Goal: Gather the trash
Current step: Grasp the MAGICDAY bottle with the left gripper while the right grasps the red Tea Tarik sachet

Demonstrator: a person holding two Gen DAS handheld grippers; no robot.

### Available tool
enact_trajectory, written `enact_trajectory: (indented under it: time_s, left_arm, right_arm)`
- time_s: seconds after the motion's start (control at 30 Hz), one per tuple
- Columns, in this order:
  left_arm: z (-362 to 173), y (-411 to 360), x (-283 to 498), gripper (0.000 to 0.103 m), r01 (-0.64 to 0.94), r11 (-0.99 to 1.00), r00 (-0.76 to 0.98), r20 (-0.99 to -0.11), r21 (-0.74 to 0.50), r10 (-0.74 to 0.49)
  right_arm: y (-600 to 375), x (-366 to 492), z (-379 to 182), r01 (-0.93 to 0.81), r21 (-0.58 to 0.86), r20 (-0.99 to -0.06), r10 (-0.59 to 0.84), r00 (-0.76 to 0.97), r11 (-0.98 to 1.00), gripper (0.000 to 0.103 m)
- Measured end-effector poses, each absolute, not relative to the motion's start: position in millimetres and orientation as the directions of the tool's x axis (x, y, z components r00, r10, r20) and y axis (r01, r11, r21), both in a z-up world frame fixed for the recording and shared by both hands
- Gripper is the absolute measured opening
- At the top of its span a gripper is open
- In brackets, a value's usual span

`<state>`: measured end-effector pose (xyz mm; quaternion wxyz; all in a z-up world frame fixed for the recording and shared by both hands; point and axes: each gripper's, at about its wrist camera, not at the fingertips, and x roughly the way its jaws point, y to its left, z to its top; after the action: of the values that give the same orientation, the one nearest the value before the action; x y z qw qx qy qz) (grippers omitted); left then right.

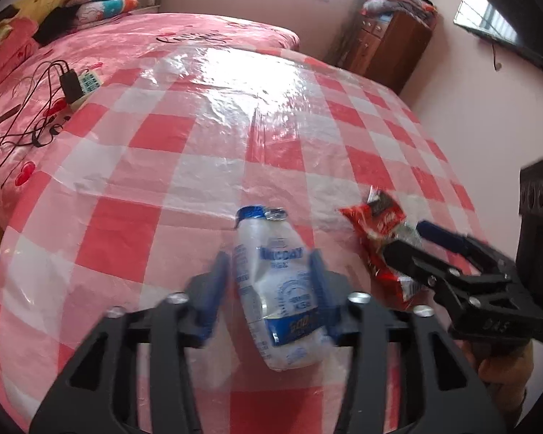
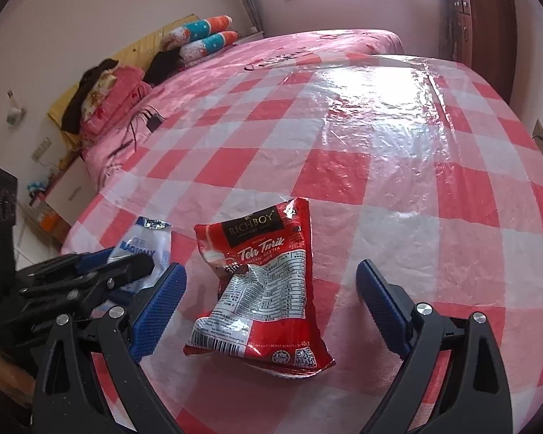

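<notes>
A white and blue plastic pouch lies on the red-and-white checked tablecloth. My left gripper has its blue fingers on both sides of the pouch, close to it; the view is blurred. The pouch also shows in the right wrist view. A red "Teh Tarik" snack packet lies flat between the wide-open fingers of my right gripper, which do not touch it. In the left wrist view the red packet lies to the right under the right gripper.
The table stands against a pink bed with pillows, a black charger and cables. A brown cabinet with folded blankets and a wall TV are at the far right.
</notes>
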<state>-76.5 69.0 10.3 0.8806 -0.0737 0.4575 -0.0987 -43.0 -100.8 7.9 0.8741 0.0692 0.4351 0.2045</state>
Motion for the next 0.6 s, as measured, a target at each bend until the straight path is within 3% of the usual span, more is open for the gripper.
enact_trajectory:
  time_s: [0.27, 0.6]
  left_arm:
    - [5, 62, -87, 0.078, 0.197, 0.969, 0.548, -0.803, -0.150, -0.236]
    - [1, 53, -95, 0.077, 0.239, 0.970, 0.592, -0.784, -0.053, -0.189]
  right_arm:
    - [-92, -43, 3, -0.306, 0.221, -0.764, 0.359, 0.536, 0.926, 0.097]
    - [-87, -43, 2, -0.307, 0.181, -0.778, 0.327, 0.537, 0.934, 0.098]
